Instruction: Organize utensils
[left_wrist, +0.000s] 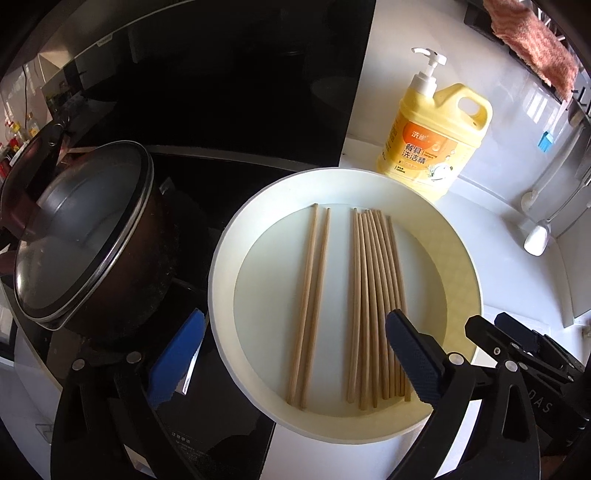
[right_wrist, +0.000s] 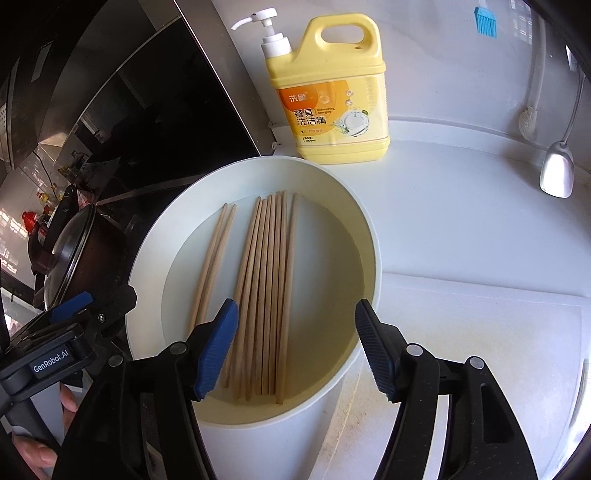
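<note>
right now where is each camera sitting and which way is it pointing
Left wrist view: on the left gripper, low over the white basin's near-left rim, looking down and ahead at the chopsticks and lidded pot; its open jaws show, and the right gripper's tip.
Right wrist view: on the right gripper, over the basin's near rim, facing the detergent jug; open jaws, the left gripper and some fingers show.
Shared: basin, chopsticks, jug, pot.
</note>
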